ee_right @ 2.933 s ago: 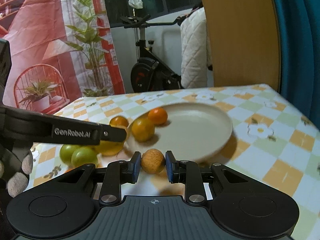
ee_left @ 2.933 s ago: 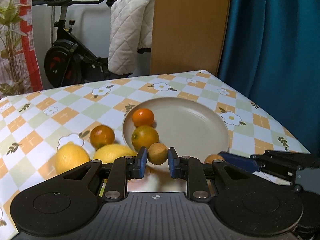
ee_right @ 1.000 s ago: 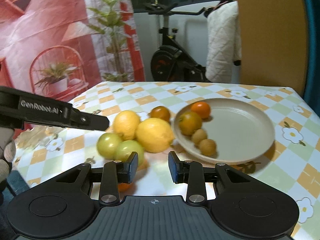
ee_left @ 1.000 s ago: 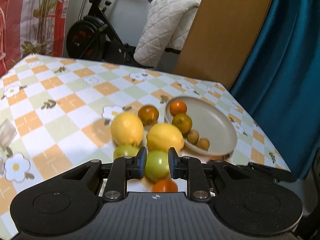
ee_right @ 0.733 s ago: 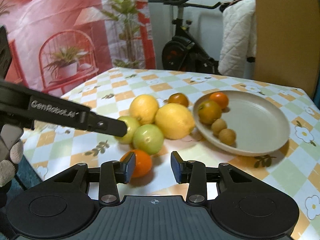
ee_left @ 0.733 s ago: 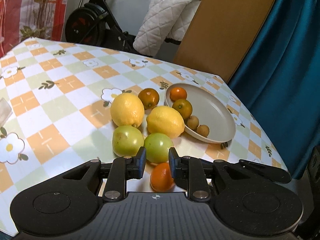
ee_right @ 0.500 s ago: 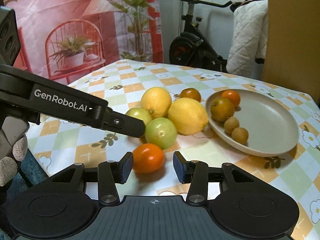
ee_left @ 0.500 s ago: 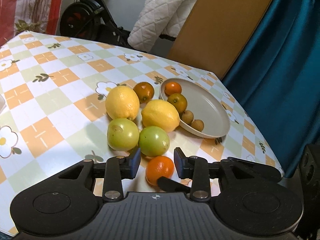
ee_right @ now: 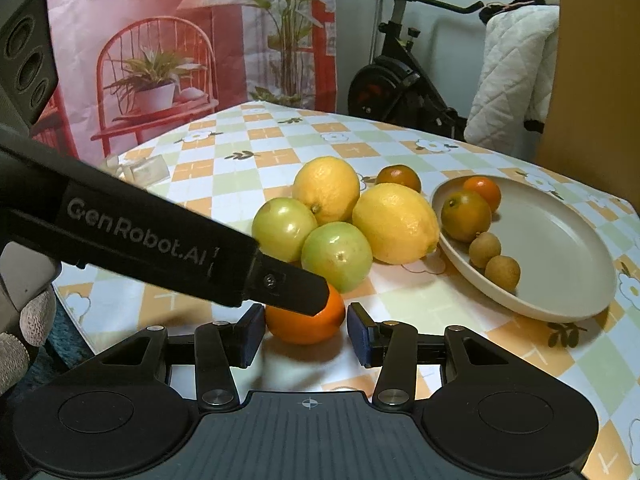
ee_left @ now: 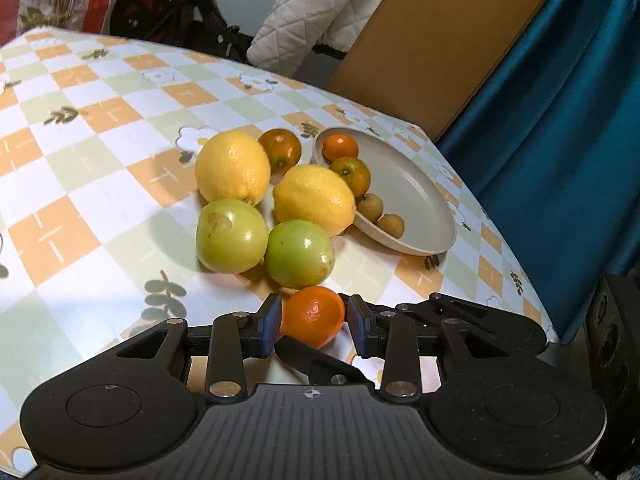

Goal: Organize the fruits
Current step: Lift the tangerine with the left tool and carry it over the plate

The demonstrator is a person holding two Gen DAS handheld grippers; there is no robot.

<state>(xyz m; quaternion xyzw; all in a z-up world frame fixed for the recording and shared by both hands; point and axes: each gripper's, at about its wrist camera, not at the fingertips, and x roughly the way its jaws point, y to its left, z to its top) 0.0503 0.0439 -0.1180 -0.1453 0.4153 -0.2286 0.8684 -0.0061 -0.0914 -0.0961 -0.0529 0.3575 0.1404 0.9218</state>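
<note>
An orange [ee_left: 313, 316] sits on the cloth nearest the cameras. Behind it two green fruits [ee_left: 299, 253] touch two lemons [ee_left: 314, 198]. The plate [ee_left: 420, 204] holds two small oranges [ee_left: 351, 171] and two brown longans [ee_left: 391, 225]; another orange [ee_left: 280, 150] lies beside it.

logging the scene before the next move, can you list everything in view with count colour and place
plate: 1, beige, right side of table
small oranges on plate: 2, orange, one greenish, far left edge
longans: 2, tan, on plate, near left edge
lemons: 2, yellow, on cloth left of plate
green fruits: 2, pale green, in front of lemons
dark orange: 1, behind lemons, on cloth
near orange: 1, bright orange, on cloth between both grippers' jaws
tablecloth: 1, orange, green and white checks
exercise bike: 1, black, behind table
quilted cover: 1, white, draped
curtain: 1, teal
left gripper: black, jaws just opened, around near orange
right gripper: black, jaws just opened, around near orange
</note>
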